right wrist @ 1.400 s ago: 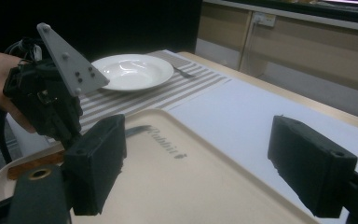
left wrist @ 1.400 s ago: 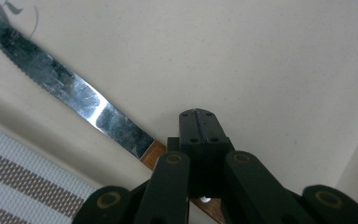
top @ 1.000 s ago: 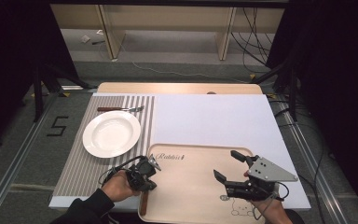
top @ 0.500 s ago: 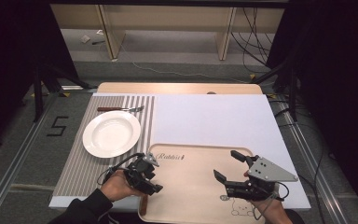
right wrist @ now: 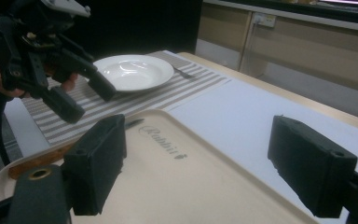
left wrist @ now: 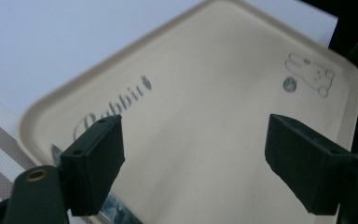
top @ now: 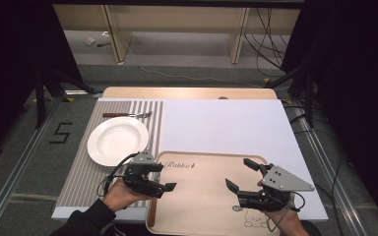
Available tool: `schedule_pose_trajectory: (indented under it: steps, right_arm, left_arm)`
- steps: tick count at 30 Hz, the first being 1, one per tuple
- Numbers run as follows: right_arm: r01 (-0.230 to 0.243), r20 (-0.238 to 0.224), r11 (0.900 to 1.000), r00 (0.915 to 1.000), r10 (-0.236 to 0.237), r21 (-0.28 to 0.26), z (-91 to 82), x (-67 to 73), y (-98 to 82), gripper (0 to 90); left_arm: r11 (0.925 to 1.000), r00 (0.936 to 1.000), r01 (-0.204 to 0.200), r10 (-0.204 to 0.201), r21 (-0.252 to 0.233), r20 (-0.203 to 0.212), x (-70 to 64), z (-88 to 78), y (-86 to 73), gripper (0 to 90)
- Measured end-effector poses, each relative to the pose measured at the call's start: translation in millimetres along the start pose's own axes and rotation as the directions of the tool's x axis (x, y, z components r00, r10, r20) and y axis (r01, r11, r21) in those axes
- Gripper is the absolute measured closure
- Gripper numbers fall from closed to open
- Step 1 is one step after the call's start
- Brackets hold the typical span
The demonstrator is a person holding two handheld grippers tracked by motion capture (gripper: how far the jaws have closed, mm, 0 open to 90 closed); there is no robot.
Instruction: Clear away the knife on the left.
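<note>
— Anything moving since a second ago?

— Hardly: the left gripper (top: 165, 177) is still hanging over the near-left corner of the beige tray (top: 211, 209), jaws spread wide and empty, tilted slightly more toward the tray.

— And the right gripper (top: 242, 174)?

— Staying put over the tray's near-right part, jaws also gaping with nothing between them.

— Where is everything else sitting?

— The white plate (top: 118, 140) is lying on the striped mat (top: 78, 177) left of the tray, and a fork (top: 126, 115) is resting just beyond the plate.
</note>
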State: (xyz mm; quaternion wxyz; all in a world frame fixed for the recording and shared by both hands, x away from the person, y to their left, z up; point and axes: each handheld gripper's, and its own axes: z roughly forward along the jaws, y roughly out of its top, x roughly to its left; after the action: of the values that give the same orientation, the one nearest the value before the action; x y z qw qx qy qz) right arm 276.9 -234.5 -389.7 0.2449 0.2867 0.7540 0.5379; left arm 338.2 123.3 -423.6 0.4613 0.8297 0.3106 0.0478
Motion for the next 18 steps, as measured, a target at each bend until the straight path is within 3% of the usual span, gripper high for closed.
schedule_pose_trajectory:
  steps: [4,11,16,18]
  right_arm:
    - [0.001,0.001,1.0,1.0,-0.001,0.0,0.3,0.7,0.4,20.4]
    - [-0.002,0.001,1.0,1.0,0.002,0.001,0.2,-0.1,0.2,20.4]
    - [-0.002,0.001,1.0,1.0,0.002,0.001,0.5,0.0,0.1,20.4]
    - [-0.004,0.001,1.0,1.0,0.004,0.002,0.1,-0.4,0.0,20.4]
  left_arm:
    - [0.9961,0.9999,-0.006,0.004,-0.088,-0.016,1.4,-8.8,-1.7,18.8]
    - [0.9781,0.9997,-0.012,0.008,-0.208,-0.021,2.0,-23.1,-4.8,17.7]
    - [0.9632,0.9985,0.033,-0.044,-0.267,-0.034,2.4,-34.3,-8.0,17.7]
    - [0.9556,0.9978,0.055,-0.063,-0.29,-0.02,1.0,-38.9,-8.9,17.7]
